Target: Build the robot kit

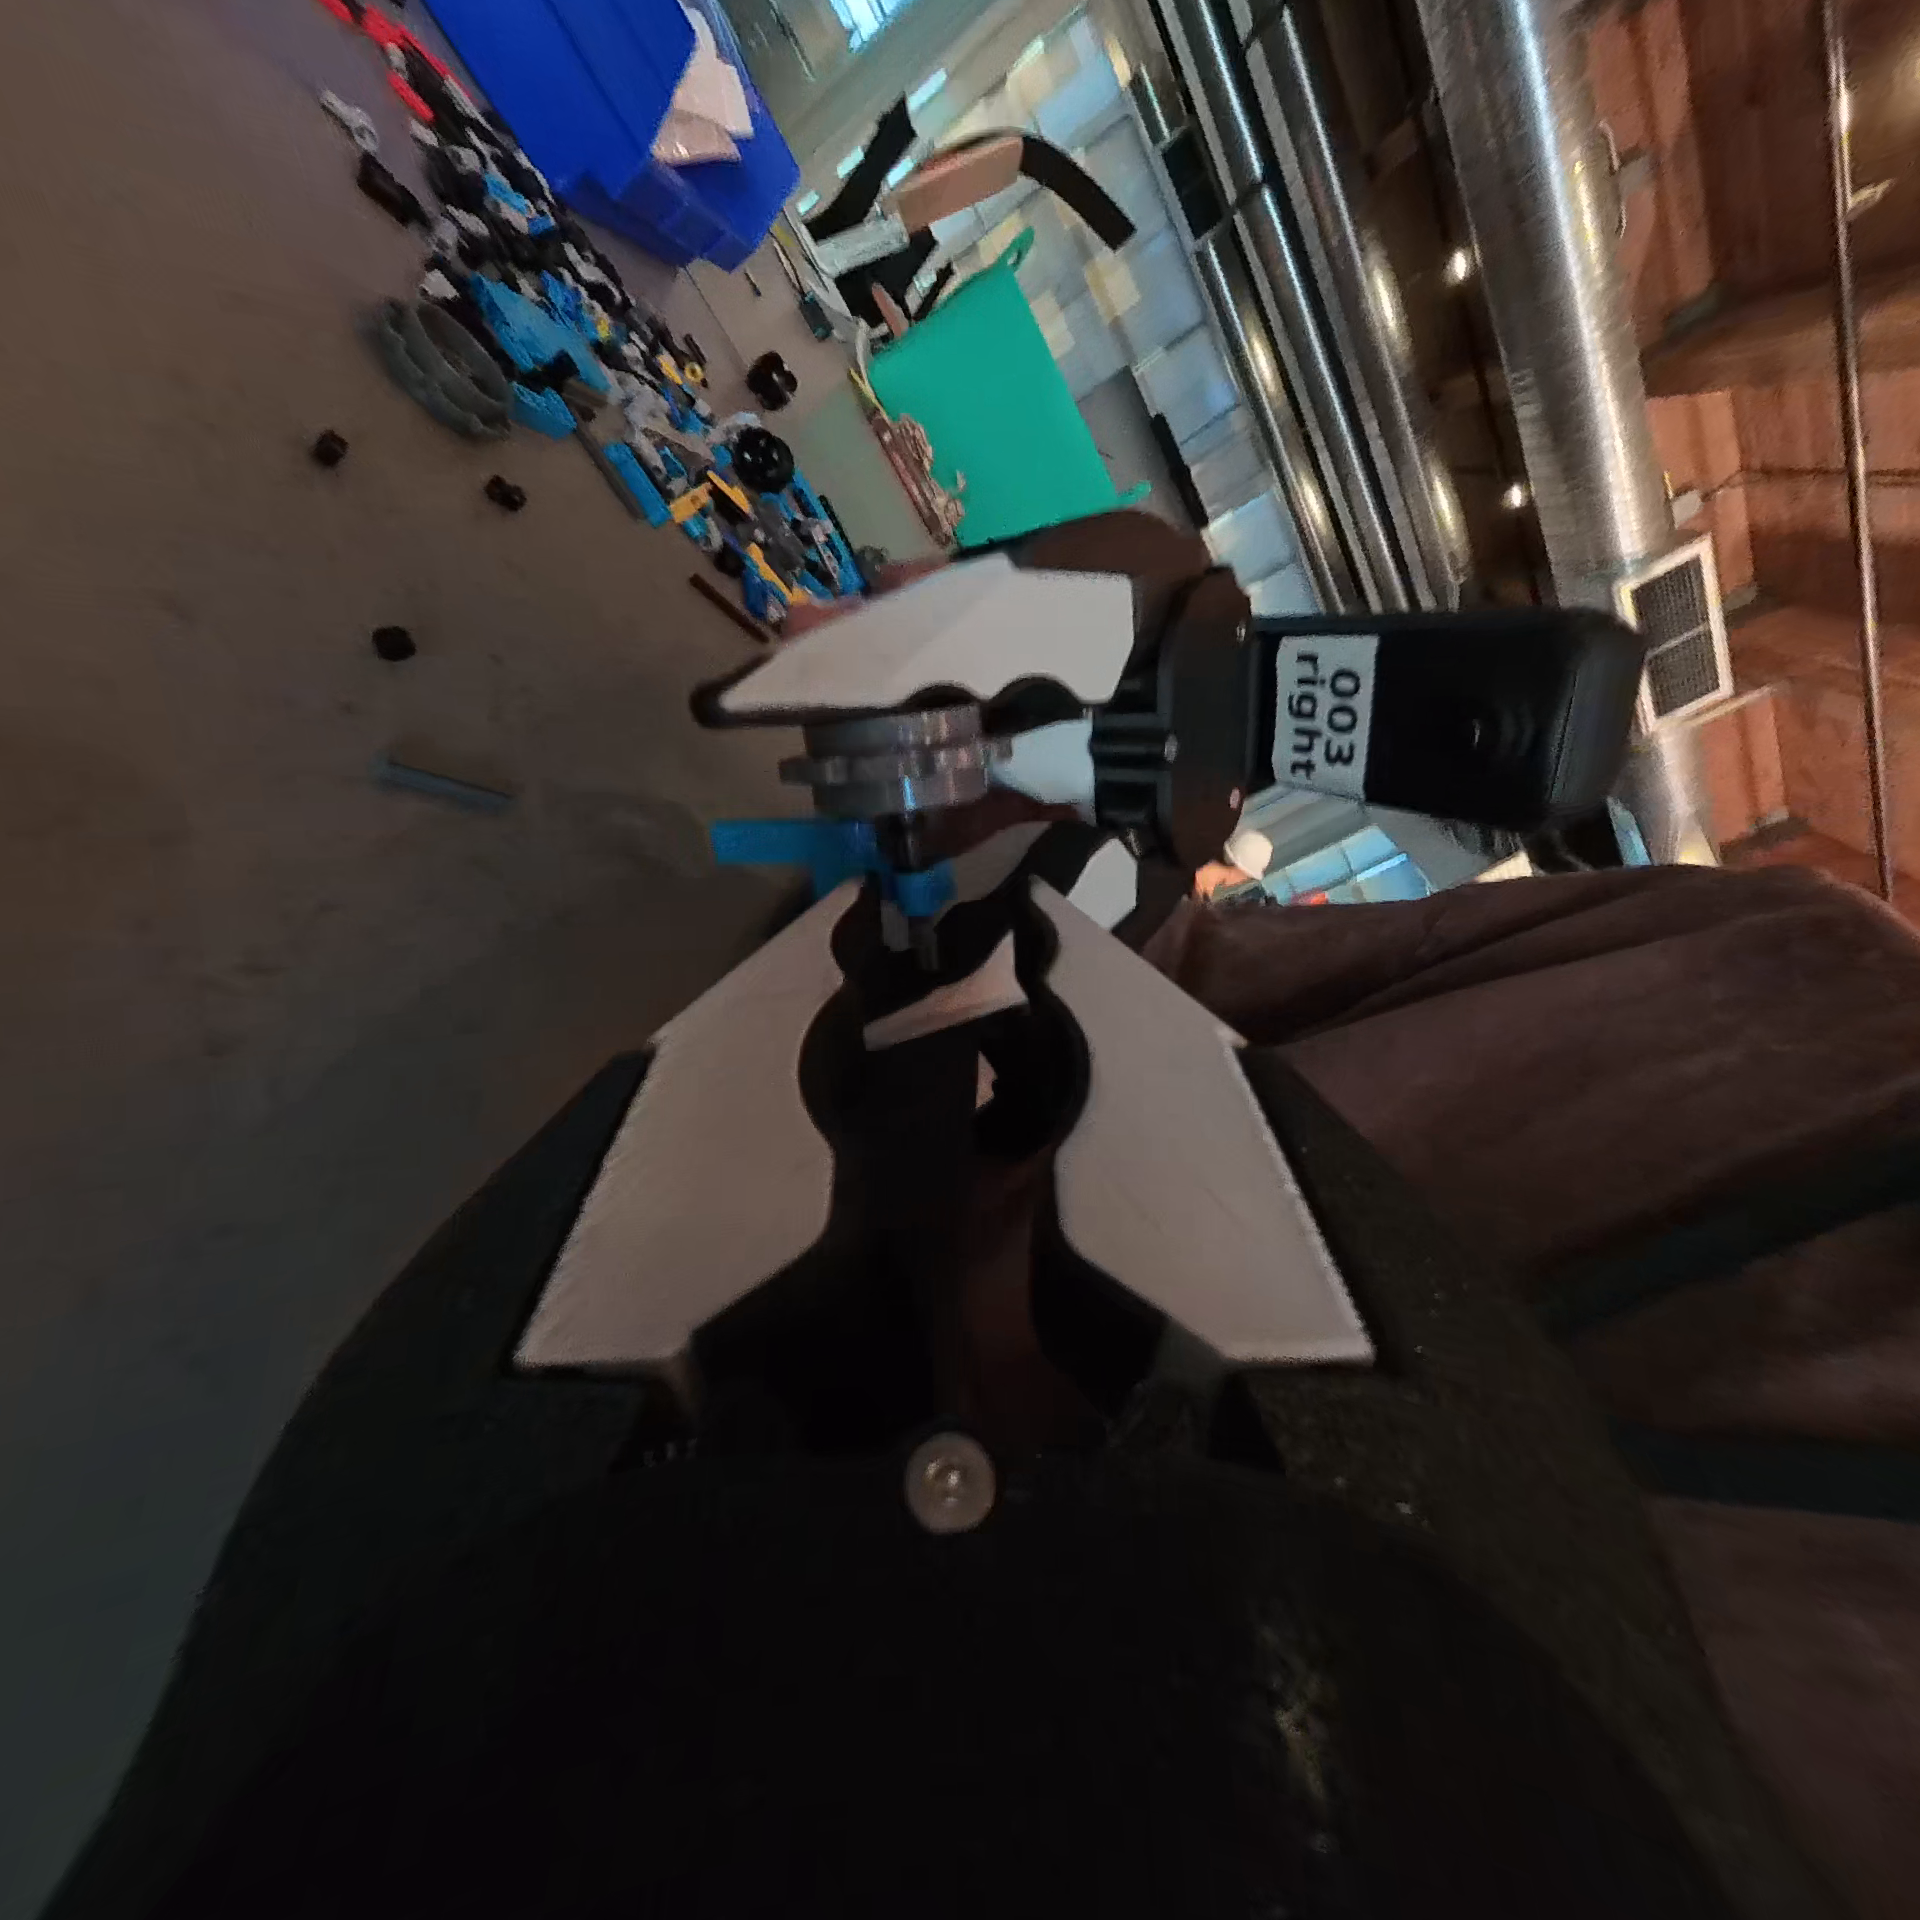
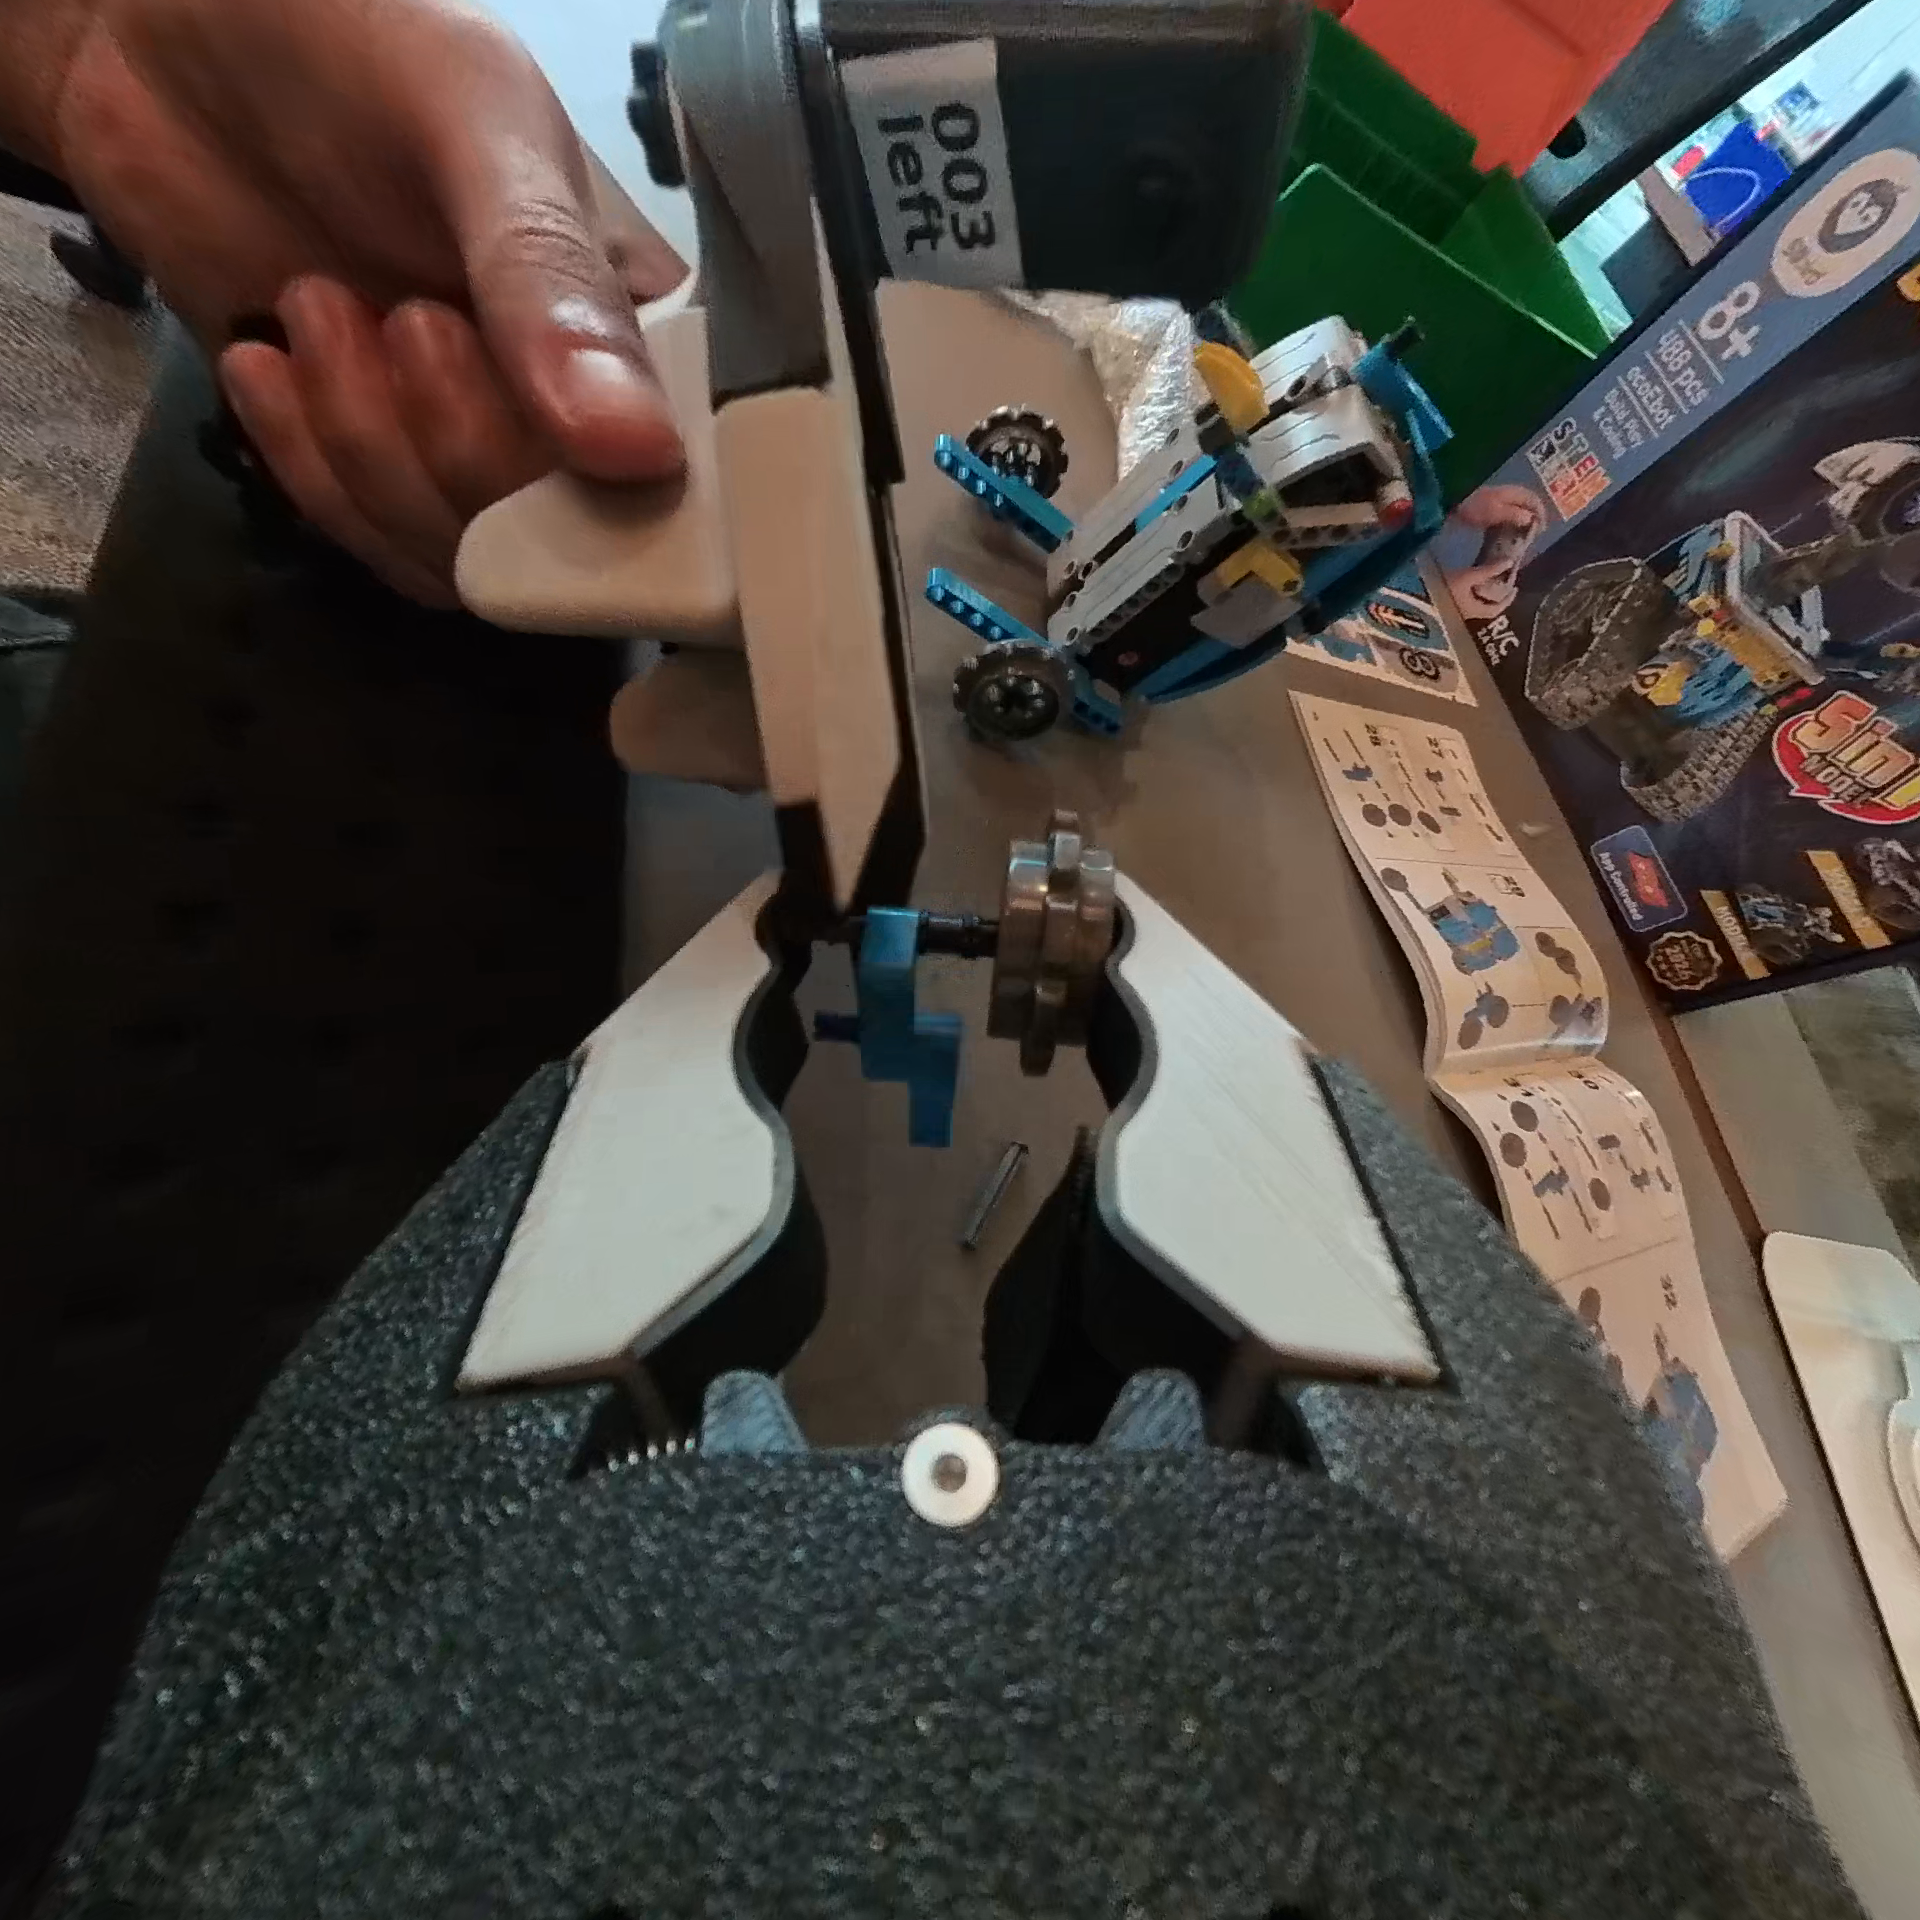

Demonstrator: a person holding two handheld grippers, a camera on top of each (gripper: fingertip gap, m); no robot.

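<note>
My left gripper [image 1: 935,896] is shut on a short black axle [image 2: 951,928] that carries a blue angled connector [image 2: 896,1023] and a grey toothed gear [image 2: 1049,945]. In the right wrist view it comes down from above, with its tips [image 2: 826,899] on the axle's end. My right gripper [image 2: 945,920] stands part open around this assembly. The gear rests against its right finger [image 2: 1226,1122], and its left finger [image 2: 644,1122] is beside the left gripper's tips. In the left wrist view the gear [image 1: 894,764] sits under the right gripper's upper finger [image 1: 935,644], above the blue connector [image 1: 920,894].
A part-built blue and grey vehicle model [image 2: 1226,540], an open instruction booklet [image 2: 1475,935] and the kit box [image 2: 1714,623] lie on the table. A small dark pin [image 2: 992,1195] lies under the assembly. Loose parts [image 1: 623,395], a grey track ring [image 1: 436,364] and blue bins [image 1: 623,104] lie farther off. The gap from one gripper's tips to the other's is roughly 4 cm. It is some 10 cm from my right tips to the small dark pin [image 2: 992,1195]. Seen from the left wrist view [image 1: 441,791] as well.
</note>
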